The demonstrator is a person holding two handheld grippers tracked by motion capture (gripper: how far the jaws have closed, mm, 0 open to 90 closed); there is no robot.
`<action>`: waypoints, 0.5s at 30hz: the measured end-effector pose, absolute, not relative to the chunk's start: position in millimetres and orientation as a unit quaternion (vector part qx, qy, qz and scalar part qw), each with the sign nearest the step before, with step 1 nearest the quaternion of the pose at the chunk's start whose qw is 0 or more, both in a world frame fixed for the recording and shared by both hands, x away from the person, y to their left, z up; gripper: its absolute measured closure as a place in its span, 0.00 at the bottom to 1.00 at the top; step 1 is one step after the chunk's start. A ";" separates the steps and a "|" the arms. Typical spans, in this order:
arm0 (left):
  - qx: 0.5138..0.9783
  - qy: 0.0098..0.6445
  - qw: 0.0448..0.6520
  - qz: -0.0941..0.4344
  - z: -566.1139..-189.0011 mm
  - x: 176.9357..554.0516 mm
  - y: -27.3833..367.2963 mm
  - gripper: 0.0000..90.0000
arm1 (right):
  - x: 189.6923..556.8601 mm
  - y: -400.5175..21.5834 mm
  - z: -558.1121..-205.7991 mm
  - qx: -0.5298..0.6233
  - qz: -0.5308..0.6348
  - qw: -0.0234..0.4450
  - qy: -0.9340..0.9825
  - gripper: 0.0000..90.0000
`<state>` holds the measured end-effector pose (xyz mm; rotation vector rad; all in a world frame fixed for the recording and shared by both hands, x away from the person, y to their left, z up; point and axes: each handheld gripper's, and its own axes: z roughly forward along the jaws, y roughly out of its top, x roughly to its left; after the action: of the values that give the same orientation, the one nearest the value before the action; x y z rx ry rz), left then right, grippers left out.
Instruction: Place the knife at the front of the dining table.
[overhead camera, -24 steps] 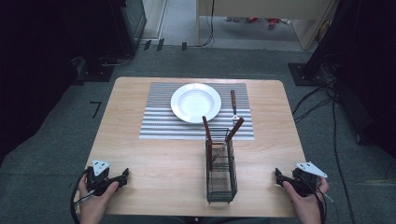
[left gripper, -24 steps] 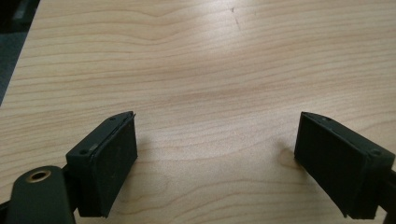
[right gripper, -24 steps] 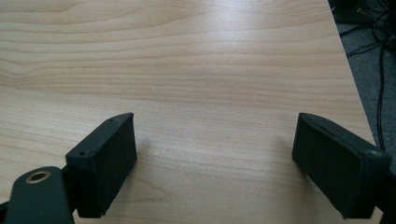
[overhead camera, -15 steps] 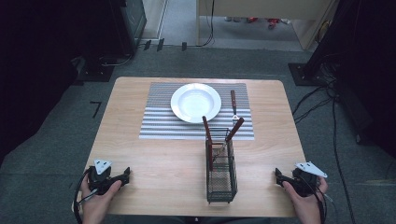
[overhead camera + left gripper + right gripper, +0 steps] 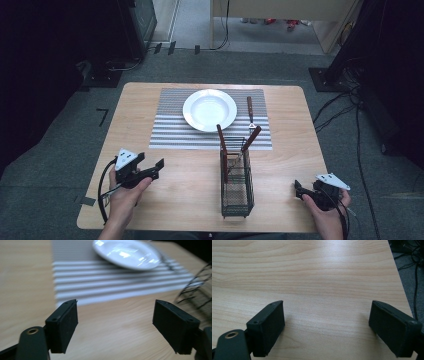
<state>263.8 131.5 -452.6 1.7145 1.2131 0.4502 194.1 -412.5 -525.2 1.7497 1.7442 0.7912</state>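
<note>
The left gripper (image 5: 150, 172) is hanging over the table's (image 5: 190, 200) near left part with its jaws spread and nothing between them, pointing toward the wire basket (image 5: 236, 182); the right gripper (image 5: 305, 192) is resting at the near right corner, jaws likewise spread and empty; two brown-handled utensils (image 5: 222, 150) are standing in that basket, just this side of the plate (image 5: 210, 110); the left one is probably needing a steady, level approach toward a handle, keeping clear of the wires.
</note>
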 end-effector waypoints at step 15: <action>0.725 0.416 0.545 0.069 -422.2 304.1 30.1 0.44 | 194.1 -412.6 -525.4 0.649 0.294 0.271 0.647 0.14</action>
<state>304.1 30.1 -422.2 1.7187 0.9858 0.1631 194.1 -412.6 -525.4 1.7479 1.7442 0.7924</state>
